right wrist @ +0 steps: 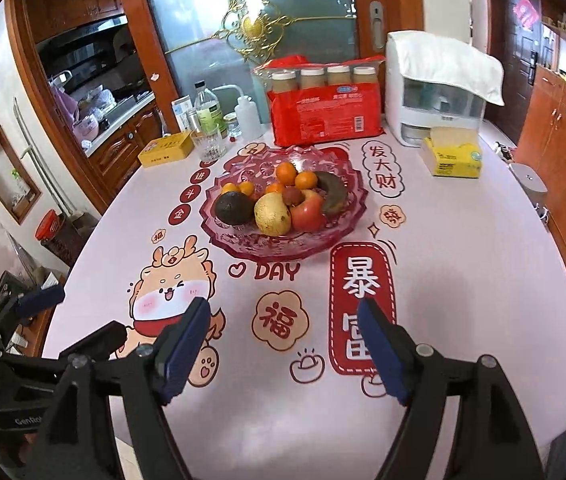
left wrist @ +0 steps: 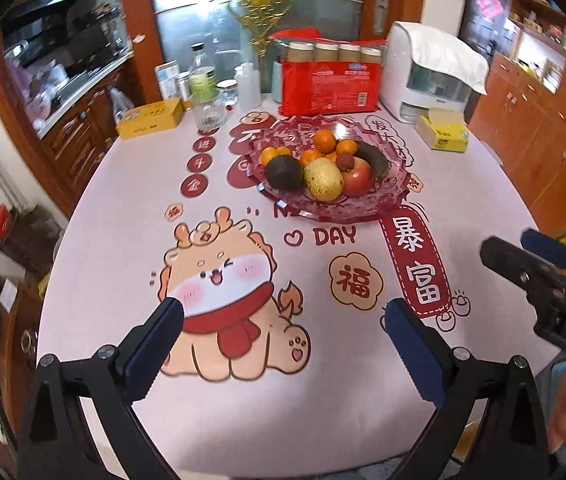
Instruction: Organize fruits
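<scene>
A red glass fruit plate (left wrist: 347, 210) (right wrist: 243, 248) stands mid-table. In it lie a yellow pear (left wrist: 323, 179) (right wrist: 271, 214), a red apple (left wrist: 357, 176) (right wrist: 309, 213), a dark avocado (left wrist: 283, 172) (right wrist: 234, 208), a dark banana (left wrist: 377, 160) (right wrist: 335, 194) and several oranges (left wrist: 325, 140) (right wrist: 286, 173). My left gripper (left wrist: 285, 322) is open and empty above the near tablecloth. My right gripper (right wrist: 285, 320) is open and empty, also well short of the plate. The right gripper also shows at the right edge of the left wrist view (left wrist: 523, 252); the left one at the left of the right wrist view (right wrist: 79, 312).
At the table's far side stand a red pack of bottles (left wrist: 329, 80) (right wrist: 325, 104), a white appliance (left wrist: 427, 76) (right wrist: 435, 92), a yellow tissue pack (left wrist: 443, 132) (right wrist: 453, 152), a yellow tin (left wrist: 151, 118) (right wrist: 167, 148), a glass (left wrist: 207, 110) (right wrist: 211, 142) and several bottles (left wrist: 203, 76).
</scene>
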A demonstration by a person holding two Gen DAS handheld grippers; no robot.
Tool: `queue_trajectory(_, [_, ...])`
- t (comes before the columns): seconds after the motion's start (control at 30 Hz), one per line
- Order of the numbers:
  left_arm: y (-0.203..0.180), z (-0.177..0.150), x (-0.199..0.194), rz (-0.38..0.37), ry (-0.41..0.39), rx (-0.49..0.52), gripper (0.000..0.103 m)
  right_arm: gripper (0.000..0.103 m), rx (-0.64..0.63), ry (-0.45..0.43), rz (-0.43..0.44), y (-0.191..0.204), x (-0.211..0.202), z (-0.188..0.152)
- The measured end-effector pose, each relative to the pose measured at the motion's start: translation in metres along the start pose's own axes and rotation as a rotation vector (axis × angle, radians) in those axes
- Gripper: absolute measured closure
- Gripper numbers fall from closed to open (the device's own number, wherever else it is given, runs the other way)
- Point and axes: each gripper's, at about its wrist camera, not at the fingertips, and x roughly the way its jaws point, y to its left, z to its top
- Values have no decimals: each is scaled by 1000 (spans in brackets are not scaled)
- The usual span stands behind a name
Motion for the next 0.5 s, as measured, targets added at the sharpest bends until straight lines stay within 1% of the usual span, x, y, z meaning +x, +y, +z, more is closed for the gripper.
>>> queue_trajectory(0.07, [0, -5, -6, 7, -5, -31, 3, 26, 0, -5, -7, 1, -6, -6])
queue_trajectory(0.17, [-2, -8, -12, 50, -26, -40, 3, 26, 1, -3, -3, 3, -13, -14])
queue_trajectory(0.37, [-7, -14, -16, 66, -36, -42, 3, 26, -52, -22, -11, 12, -24, -25])
queue_trajectory(0.5, [-11, -15, -18, 74, -48, -30, 3, 26, -57, -27, -10, 13, -26, -26])
